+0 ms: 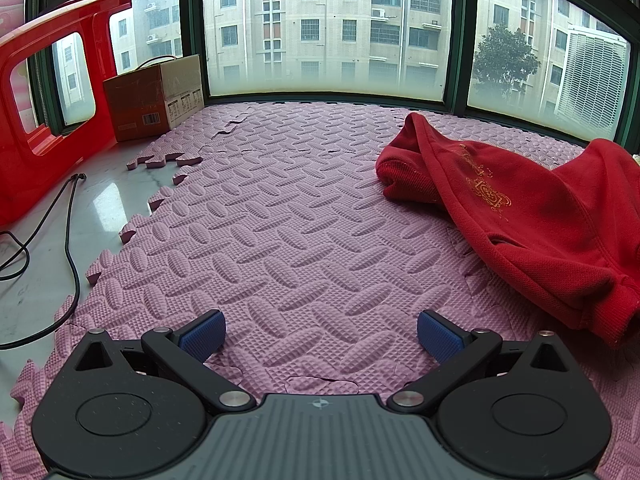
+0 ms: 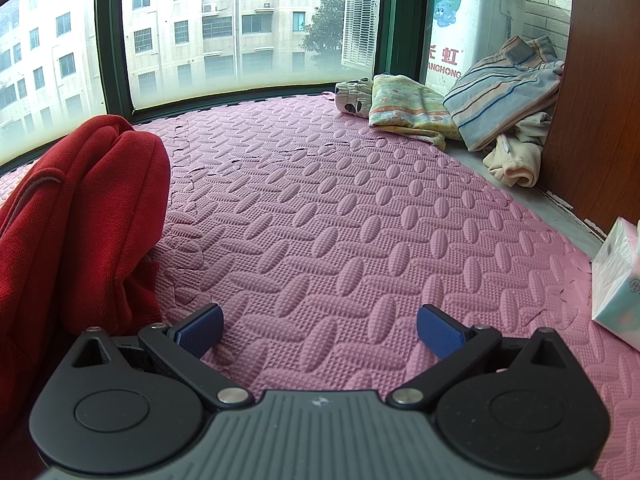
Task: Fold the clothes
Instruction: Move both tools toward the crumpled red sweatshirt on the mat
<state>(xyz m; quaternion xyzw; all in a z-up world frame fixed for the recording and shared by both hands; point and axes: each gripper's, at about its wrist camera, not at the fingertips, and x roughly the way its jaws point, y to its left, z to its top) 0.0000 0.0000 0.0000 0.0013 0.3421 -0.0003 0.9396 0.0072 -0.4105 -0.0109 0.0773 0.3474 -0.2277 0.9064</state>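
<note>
A red sweatshirt (image 1: 516, 208) with gold embroidery lies crumpled on the pink foam mat (image 1: 296, 216), at the right of the left wrist view. It also fills the left side of the right wrist view (image 2: 80, 216). My left gripper (image 1: 320, 336) is open and empty, low over the mat, to the left of the sweatshirt. My right gripper (image 2: 320, 334) is open and empty, just right of the sweatshirt, its left finger (image 2: 200, 332) close beside the cloth.
A red plastic stool (image 1: 48, 112), a cardboard box (image 1: 156, 96) and a black cable (image 1: 68, 216) are at the left. A pile of other clothes (image 2: 472, 116) lies far right by a wooden panel (image 2: 600, 100). A tissue pack (image 2: 618, 280) sits at the right. Windows bound the far edge.
</note>
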